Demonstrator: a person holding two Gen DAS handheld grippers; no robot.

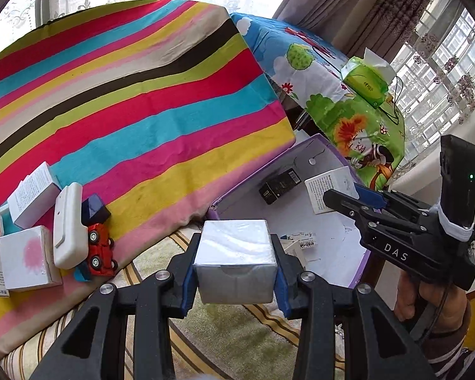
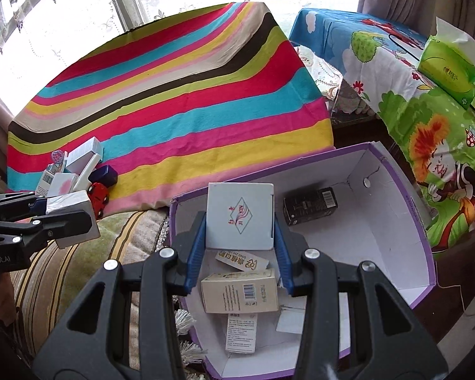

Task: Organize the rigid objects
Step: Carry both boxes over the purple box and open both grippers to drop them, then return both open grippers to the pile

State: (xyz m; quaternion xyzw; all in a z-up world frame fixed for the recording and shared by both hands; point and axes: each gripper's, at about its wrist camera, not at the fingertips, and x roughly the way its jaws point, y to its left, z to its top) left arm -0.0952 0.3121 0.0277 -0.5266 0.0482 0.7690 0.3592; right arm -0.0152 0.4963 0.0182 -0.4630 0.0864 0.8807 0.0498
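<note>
The right gripper (image 2: 240,255) grips a flat square white box (image 2: 240,216) and hangs directly over the open purple-edged box (image 2: 405,190), so it is the nearer arm and its drop is straight down. The left gripper (image 1: 234,272), clamped on a white cube-shaped box (image 1: 236,261), sits over the rug just left of that container's near corner, which lies ahead and to its right. Inside lie a black box (image 2: 310,205), a cream carton (image 2: 240,291) and some paper slips; more small boxes and a red toy car (image 1: 101,248) wait on the striped cloth (image 1: 142,95).
</note>
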